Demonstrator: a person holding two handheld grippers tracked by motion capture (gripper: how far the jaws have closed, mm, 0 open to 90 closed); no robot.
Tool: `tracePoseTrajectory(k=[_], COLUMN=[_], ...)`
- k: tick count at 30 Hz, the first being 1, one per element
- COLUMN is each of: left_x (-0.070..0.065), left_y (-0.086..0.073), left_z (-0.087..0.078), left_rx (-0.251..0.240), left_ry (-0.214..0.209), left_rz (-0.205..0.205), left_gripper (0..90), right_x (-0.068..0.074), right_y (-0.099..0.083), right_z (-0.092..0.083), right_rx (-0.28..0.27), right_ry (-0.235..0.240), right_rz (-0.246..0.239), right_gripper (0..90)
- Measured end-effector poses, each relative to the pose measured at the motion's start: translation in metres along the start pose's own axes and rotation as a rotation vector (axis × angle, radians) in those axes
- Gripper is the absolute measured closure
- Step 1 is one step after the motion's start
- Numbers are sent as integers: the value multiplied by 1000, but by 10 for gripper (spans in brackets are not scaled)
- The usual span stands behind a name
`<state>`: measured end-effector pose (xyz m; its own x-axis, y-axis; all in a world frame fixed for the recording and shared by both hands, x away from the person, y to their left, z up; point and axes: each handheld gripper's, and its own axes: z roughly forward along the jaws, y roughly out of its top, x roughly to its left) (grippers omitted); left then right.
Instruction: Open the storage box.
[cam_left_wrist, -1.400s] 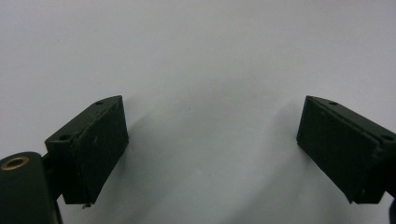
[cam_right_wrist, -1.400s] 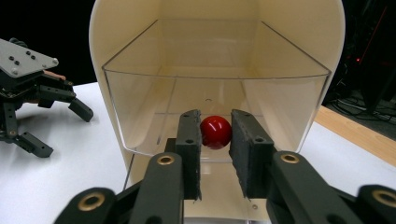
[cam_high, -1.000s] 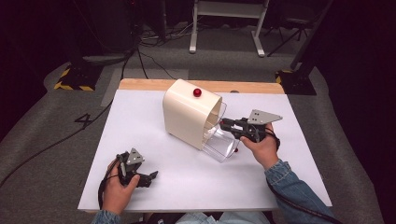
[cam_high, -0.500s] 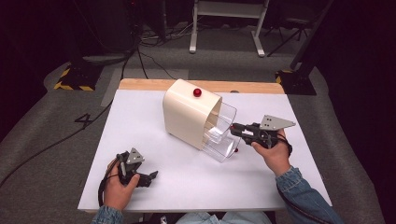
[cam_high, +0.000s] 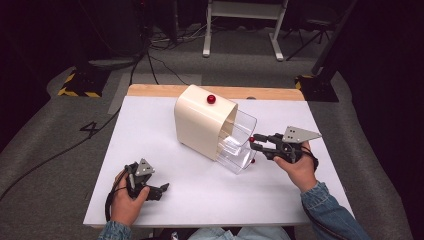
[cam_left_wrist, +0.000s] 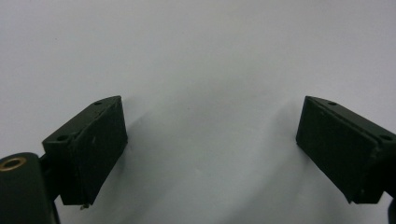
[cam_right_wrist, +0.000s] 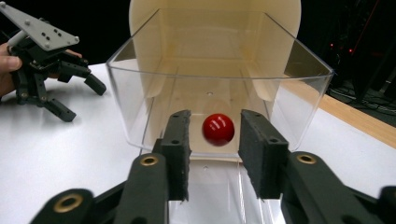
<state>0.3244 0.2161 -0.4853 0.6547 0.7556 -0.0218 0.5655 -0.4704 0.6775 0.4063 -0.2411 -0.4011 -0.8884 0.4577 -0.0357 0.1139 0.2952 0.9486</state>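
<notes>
White table (cam_high: 165, 130) underlies everything. Nearest, the left gripper (cam_high: 159, 190) rests wide open, empty. Farther, the right gripper (cam_right_wrist: 214, 135), jaws just opened, straddles the clear drawer's (cam_right_wrist: 140, 112) red knob (cam_right_wrist: 218, 129) without touching; withdrawing straight should avoid bumping the drawer.

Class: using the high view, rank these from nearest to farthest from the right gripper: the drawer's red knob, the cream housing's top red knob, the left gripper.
1. Small red drawer knob, at the right gripper tips.
2. Red knob atop the cream housing, behind.
3. Left gripper, near table corner.
</notes>
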Motion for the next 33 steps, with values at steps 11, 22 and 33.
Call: tracePoseTrajectory(k=[11,22,33], left_x=[-1,-1,0], left_y=[0,-1,-1], left_z=[0,0,0], left_rx=[-3,-5,-4], left_ry=[8,9,8], left_rz=[0,1,0], left_gripper=[90,91,91], right_x=[-4,-16,-21], right_y=[-1,-11,-41], right_z=[-31,-63,-92], right_rx=[1,16,70], right_ry=[-41,-88,-135], right_rz=[-1,43,96], right_gripper=[563,472,438])
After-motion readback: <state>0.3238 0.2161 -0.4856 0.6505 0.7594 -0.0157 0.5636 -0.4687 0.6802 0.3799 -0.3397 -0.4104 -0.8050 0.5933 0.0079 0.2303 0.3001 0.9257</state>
